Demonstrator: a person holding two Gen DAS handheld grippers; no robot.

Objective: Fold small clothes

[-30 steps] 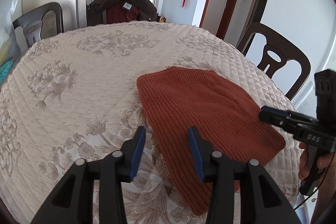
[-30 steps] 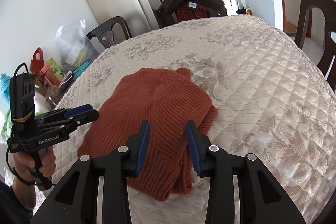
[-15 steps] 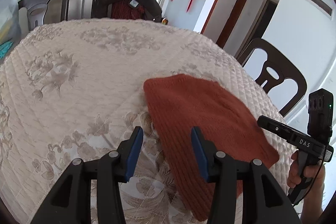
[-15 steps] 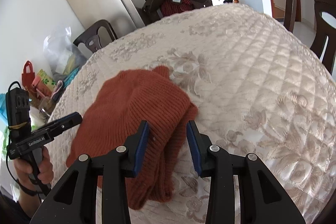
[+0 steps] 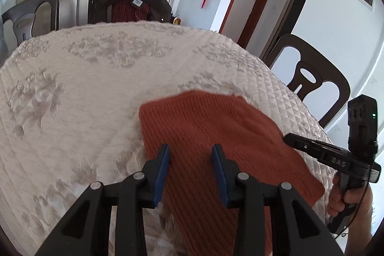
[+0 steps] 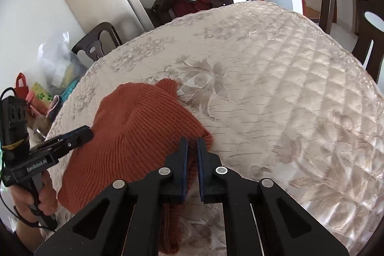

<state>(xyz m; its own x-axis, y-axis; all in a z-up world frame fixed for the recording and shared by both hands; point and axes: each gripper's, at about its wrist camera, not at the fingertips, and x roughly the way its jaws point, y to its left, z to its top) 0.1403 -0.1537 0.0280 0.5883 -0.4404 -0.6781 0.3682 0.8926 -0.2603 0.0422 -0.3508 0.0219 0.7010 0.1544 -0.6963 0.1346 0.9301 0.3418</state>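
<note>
A rust-orange knitted garment (image 5: 216,136) lies folded on the quilted cream tablecloth (image 5: 84,88). It also shows in the right wrist view (image 6: 136,131). My left gripper (image 5: 190,160) is open, its blue pads hovering over the garment's near left part. My right gripper (image 6: 190,148) has its jaws almost closed on the garment's right edge, pinching the knit. From the left wrist view the right gripper (image 5: 288,137) reaches the garment's right edge. From the right wrist view the left gripper (image 6: 86,131) sits over the garment's left side.
Dark chairs (image 5: 309,73) stand around the round table. One far chair (image 5: 132,1) carries a dark jacket. Bags and clutter (image 6: 55,78) sit past the table's left edge. Bare tablecloth (image 6: 276,88) lies beyond and to the right of the garment.
My right gripper has closed from open onto the garment's right edge. My left gripper has shifted right, over the garment, and stayed open.
</note>
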